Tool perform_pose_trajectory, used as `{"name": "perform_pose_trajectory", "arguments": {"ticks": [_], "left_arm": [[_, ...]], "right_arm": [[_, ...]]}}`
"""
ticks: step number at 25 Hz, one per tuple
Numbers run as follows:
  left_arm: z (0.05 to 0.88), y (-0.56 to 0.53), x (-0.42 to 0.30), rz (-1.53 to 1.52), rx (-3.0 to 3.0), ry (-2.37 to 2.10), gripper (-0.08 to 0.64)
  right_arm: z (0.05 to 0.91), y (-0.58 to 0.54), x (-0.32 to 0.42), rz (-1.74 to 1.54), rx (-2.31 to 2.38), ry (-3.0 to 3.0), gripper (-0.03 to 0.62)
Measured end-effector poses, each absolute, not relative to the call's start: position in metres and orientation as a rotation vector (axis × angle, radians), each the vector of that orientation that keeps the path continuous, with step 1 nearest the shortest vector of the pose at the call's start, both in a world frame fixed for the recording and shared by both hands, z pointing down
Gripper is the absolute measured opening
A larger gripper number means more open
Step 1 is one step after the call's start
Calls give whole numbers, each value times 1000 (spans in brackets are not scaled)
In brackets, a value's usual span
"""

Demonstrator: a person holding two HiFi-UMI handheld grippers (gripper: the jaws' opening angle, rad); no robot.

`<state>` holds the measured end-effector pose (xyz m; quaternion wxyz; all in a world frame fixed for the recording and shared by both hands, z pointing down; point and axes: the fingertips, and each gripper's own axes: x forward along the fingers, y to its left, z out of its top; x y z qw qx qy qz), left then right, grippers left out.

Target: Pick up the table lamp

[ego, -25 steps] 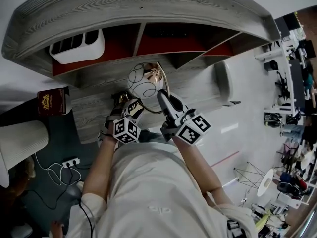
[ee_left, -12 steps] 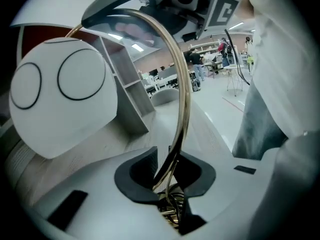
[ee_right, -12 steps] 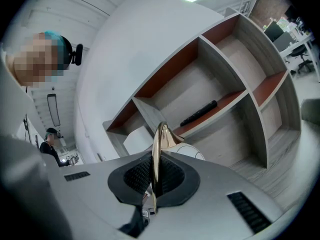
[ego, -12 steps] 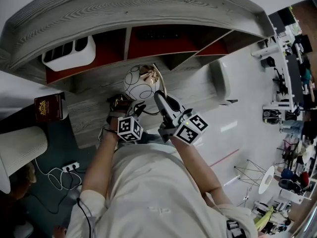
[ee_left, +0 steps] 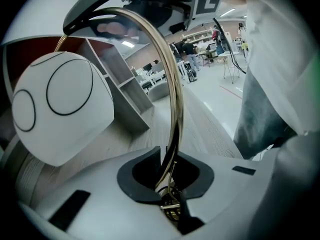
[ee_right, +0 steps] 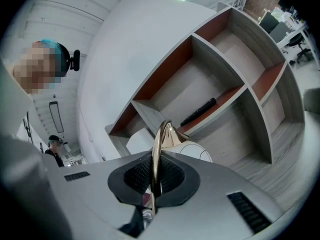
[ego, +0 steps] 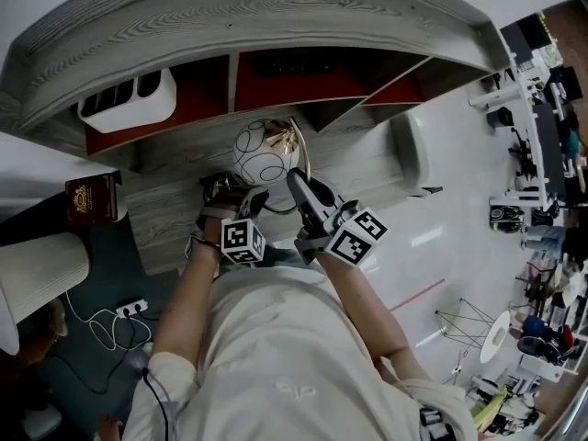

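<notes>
The table lamp has a white globe shade (ego: 260, 152) with thin black rings and a gold arc arm (ego: 299, 143); it stands on the grey wooden desk (ego: 358, 168). My left gripper (ego: 244, 197) reaches the arm's lower end beside the shade. In the left gripper view its jaws are closing, and the pads meet round the gold arm (ee_left: 173, 84), with the shade (ee_left: 55, 109) at the left. My right gripper (ego: 299, 182) is shut on the arc's upper part (ee_right: 156, 149), and the shade (ee_right: 195, 153) peeks out behind it.
A curved shelf unit (ego: 276, 26) with red back panels stands behind the lamp. It holds a white slotted box (ego: 129, 99) and a black remote (ee_right: 199, 112). A dark red book (ego: 92, 198) lies at the desk's left edge. A power strip (ego: 129, 303) lies on the floor.
My left gripper rolled and moved in beside the shade, and its jaws came together on the gold arm. The right gripper kept its hold and place.
</notes>
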<state>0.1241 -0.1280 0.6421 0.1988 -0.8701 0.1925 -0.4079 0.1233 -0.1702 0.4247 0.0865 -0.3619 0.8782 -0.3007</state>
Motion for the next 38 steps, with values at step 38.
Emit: {"name": "perform_pose_trajectory", "arguments": {"ticks": [38], "left_arm": [[623,-85,-11,-1451,-2277,635,41]], "right_arm": [[421,-150,34,-1163,-621,2466,29]]}}
